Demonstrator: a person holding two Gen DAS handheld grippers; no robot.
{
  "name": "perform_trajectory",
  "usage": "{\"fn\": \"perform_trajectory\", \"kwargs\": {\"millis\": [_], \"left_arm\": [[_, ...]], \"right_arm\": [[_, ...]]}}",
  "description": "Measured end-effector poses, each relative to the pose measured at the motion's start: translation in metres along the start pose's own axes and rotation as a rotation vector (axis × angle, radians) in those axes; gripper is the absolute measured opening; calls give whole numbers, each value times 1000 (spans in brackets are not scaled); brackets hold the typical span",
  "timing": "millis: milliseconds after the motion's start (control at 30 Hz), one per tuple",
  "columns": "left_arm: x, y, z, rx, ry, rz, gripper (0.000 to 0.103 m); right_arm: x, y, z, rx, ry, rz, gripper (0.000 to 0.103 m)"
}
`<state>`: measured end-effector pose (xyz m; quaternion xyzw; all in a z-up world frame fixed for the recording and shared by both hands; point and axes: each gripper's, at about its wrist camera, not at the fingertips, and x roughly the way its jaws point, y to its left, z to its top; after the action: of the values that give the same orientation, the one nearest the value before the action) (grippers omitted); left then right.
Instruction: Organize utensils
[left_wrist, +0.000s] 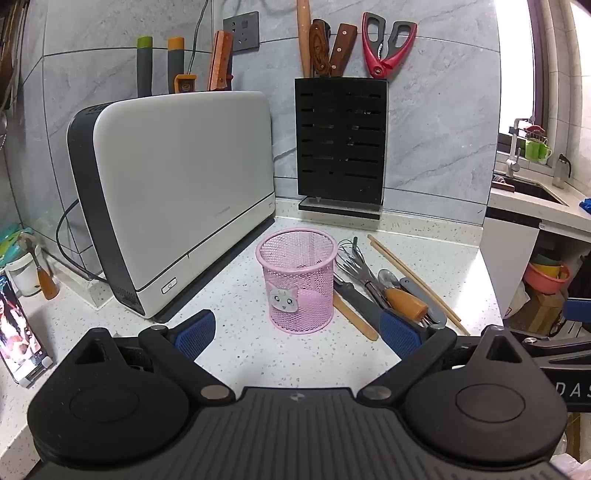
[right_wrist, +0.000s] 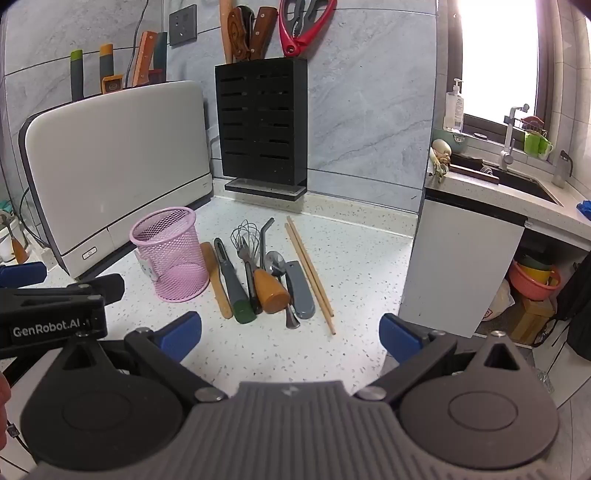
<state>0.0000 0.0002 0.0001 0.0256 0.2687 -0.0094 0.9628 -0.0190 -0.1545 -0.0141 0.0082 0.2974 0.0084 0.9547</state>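
The left gripper and the right gripper hover wide open and empty above a speckled counter, where a pink mesh cup stands upright beside loose utensils: whisk, chopsticks, peeler.

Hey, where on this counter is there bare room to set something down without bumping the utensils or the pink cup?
Bare counter lies between the utensil pile and both open grippers. A strip runs from the chopsticks to the counter's right edge, and another behind the pile, toward the black knife rack. It is crowded between the pink mesh cup and the chopsticks; the cup stands close to the white appliance.
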Motion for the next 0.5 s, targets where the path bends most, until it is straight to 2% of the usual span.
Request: {"fn": "perform_trajectory", "kwargs": {"millis": [500], "left_arm": [[-1, 4, -7, -4, 2, -3, 103]], "right_arm": [[-2, 2, -2, -2, 0, 2, 100]]}}
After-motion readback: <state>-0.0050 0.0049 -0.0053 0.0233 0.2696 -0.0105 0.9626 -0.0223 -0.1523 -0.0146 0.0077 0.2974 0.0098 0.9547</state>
